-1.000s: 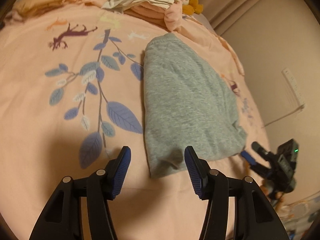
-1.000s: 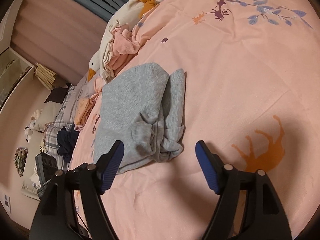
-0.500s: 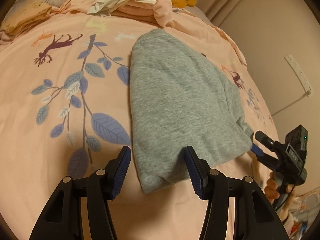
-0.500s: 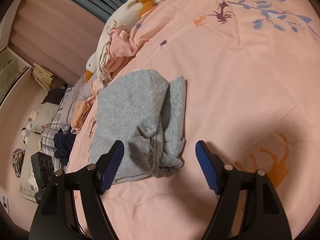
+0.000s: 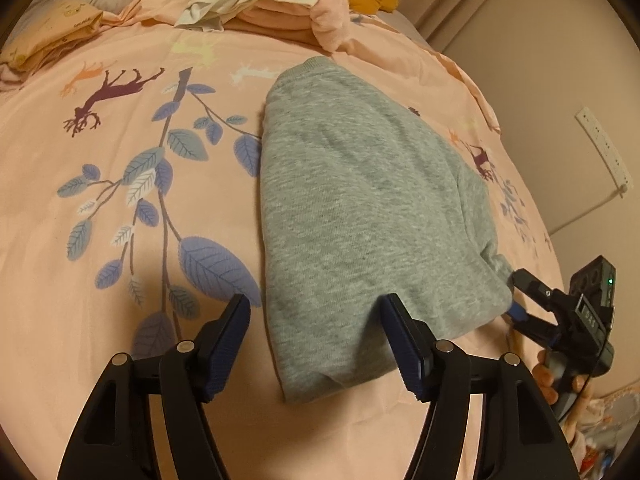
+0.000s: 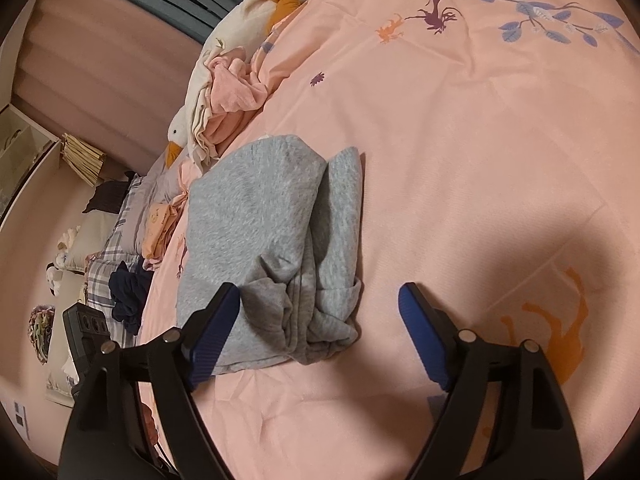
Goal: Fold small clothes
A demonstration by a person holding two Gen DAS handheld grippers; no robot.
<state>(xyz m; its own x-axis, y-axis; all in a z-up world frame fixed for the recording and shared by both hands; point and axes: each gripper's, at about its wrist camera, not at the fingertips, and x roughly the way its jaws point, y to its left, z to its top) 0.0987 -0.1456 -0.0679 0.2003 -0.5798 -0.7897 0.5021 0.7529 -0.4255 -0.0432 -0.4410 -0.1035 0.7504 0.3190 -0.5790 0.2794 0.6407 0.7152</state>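
A folded grey garment [image 5: 360, 220] lies flat on the pink printed bedspread [image 5: 80, 240]. My left gripper [image 5: 320, 344] is open, its two blue pads on either side of the garment's near corner, just above it. In the right wrist view the same grey garment [image 6: 264, 248] shows its bunched, layered end. My right gripper [image 6: 320, 336] is open and straddles that bunched end; it also shows in the left wrist view [image 5: 516, 296] at the garment's right corner.
A pile of white and pink clothes [image 5: 280, 0] lies at the head of the bed, with a plush goose [image 6: 240, 40] beside it. Folded pale clothes [image 5: 52, 36] sit far left. The bed's edge and a wall [image 5: 560, 80] run along the right.
Both grippers have moved closer to the grey garment, which now fills more of each view. Both stay open. The garment has not moved.
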